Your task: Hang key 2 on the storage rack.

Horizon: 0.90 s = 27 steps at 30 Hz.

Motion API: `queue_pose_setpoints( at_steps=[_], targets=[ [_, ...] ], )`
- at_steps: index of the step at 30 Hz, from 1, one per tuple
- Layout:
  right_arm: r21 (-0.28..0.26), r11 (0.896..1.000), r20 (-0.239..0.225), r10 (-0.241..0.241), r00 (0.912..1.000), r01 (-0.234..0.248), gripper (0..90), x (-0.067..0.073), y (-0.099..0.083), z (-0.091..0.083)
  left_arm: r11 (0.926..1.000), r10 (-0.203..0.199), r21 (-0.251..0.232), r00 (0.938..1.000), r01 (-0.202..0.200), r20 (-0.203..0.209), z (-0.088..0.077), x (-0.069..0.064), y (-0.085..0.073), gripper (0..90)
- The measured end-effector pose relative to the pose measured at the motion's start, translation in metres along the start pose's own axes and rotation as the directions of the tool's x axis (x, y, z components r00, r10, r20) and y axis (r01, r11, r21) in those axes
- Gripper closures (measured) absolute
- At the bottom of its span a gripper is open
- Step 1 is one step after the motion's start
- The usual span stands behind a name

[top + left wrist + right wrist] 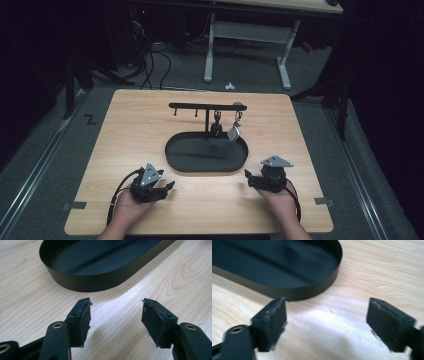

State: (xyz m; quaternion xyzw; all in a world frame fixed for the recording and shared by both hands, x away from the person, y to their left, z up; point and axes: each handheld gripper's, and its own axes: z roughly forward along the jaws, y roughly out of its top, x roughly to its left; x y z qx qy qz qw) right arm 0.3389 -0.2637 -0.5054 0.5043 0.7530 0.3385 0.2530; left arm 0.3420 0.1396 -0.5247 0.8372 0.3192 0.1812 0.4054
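A black oval tray lies at the middle of the wooden table. From its far side rises a black T-shaped hook rack. A dark key ring and a silvery tag hang from the rack's right half. My left gripper rests near the front edge, left of the tray, open and holding nothing. In the left gripper view its jaws stand apart, facing the tray wall. My right gripper sits to the tray's front right, also open. Its jaws are wide, just short of the tray rim.
Bare wood surrounds the tray on all sides. Behind the table stands a white-legged desk, with cables on the grey floor. Dark surroundings flank both sides of the table.
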Motion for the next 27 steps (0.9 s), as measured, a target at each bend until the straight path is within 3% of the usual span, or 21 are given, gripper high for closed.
queue_pose_setpoints(
  at_steps=[2, 5, 7, 10, 14, 16, 17, 21, 27],
  targets=[
    [-0.074, 0.997, 0.016, -0.006, 0.9998, 0.007, 15.3, 0.002, -0.02, -0.011, 1.0, -0.003, -0.007, 0.9999, 0.002, -0.012, -0.002, -0.001, 0.002, 40.5],
    [-0.106, 0.994, -0.015, 0.019, 0.9997, -0.02, 15.2, 0.0, -0.024, -0.021, 0.999, -0.025, -0.038, 0.9995, 0.024, -0.021, -0.008, -0.006, 0.01, 40.5],
    [-0.128, 0.991, -0.008, 0.024, 0.9997, -0.025, 15.2, -0.004, -0.025, -0.025, 0.9982, -0.044, -0.041, 0.9988, 0.043, -0.02, -0.009, -0.007, 0.016, 40.5],
    [-0.129, 0.991, 0.003, 0.02, 0.9998, -0.019, 15.2, -0.007, -0.027, -0.025, 0.998, -0.055, -0.034, 0.9982, 0.054, -0.023, -0.009, -0.007, 0.022, 40.3],
    [-0.113, 0.992, -0.005, 0.048, 0.9988, -0.048, 15.2, -0.013, -0.033, -0.024, 0.9972, -0.067, -0.037, 0.997, 0.066, -0.038, -0.011, -0.007, 0.023, 39.8],
    [-0.116, 0.992, -0.001, 0.057, 0.9984, -0.056, 15.2, -0.015, -0.034, -0.026, 0.9968, -0.07, -0.042, 0.9966, 0.068, -0.045, -0.01, -0.008, 0.016, 39.5],
    [-0.124, 0.991, 0.01, 0.055, 0.9984, -0.054, 15.2, -0.016, -0.035, -0.027, 0.9973, -0.066, -0.034, 0.9967, 0.065, -0.048, -0.01, -0.008, 0.003, 39.6],
    [-0.126, 0.991, 0.024, 0.054, 0.9982, -0.05, 15.3, -0.016, -0.034, -0.027, 0.9957, -0.09, -0.025, 0.9956, 0.089, -0.027, -0.009, -0.004, -0.003, 40.0],
    [-0.126, 0.99, 0.058, 0.069, 0.9959, -0.062, 15.4, -0.014, -0.032, -0.021, 0.9959, -0.063, -0.066, 0.9979, 0.062, -0.015, -0.02, -0.004, -0.001, 39.8]
  ],
)
